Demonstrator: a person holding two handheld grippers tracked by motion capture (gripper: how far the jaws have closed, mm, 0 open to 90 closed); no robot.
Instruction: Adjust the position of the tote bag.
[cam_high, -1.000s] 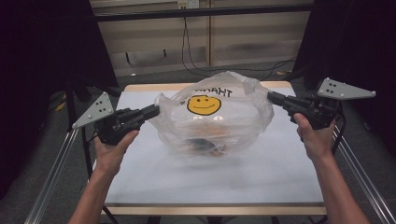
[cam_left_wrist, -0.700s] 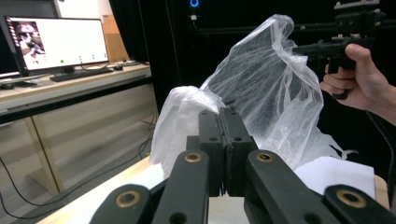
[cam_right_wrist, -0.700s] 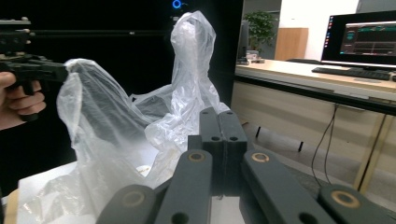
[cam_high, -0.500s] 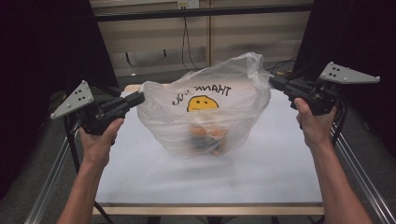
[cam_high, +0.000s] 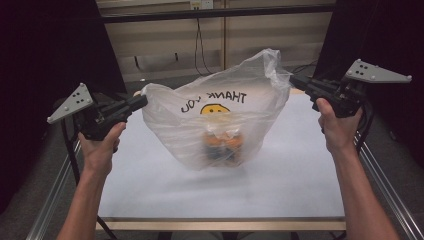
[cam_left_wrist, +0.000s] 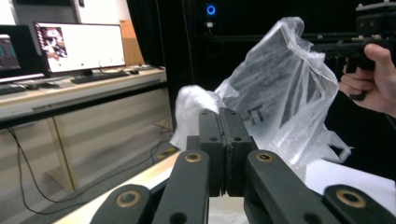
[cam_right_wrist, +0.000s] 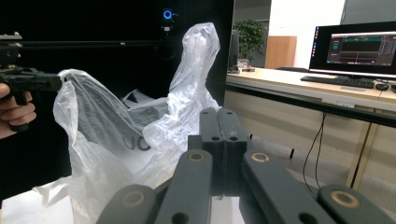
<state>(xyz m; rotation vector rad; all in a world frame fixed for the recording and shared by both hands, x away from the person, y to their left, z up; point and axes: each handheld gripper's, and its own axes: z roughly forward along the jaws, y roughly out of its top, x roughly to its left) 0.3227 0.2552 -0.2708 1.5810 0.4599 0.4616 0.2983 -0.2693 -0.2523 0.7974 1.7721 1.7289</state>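
Plastic bag (cam_high: 215, 125) with a yellow smiley face and "THANK YOU" printed on it hangs stretched between the two grippers, over the middle of the white bench (cam_high: 295, 185). Seen from the high view the print reads backwards, so it's on the far side of the bag. Whether the bottom sits on the bench or hangs just above it, I can't tell.

Left gripper (cam_high: 142, 101) has its jaws pressed together on the bag's left edge, pinching the thin plastic. In the left gripper view the jaws meet flat with film bunched just past the tips (cam_left_wrist: 223, 122).

Right gripper (cam_high: 294, 80) does the same on the right edge, jaws clamped on the plastic, and that corner sits higher than the left one, with a handle (cam_high: 272, 57) poking up beside it.

Inside the bag there's something orange and dark (cam_high: 222, 142) low down, too blurry through the plastic to name.

Both hands (cam_high: 99, 150) hold the grippers roughly level, pointing inward at each other.
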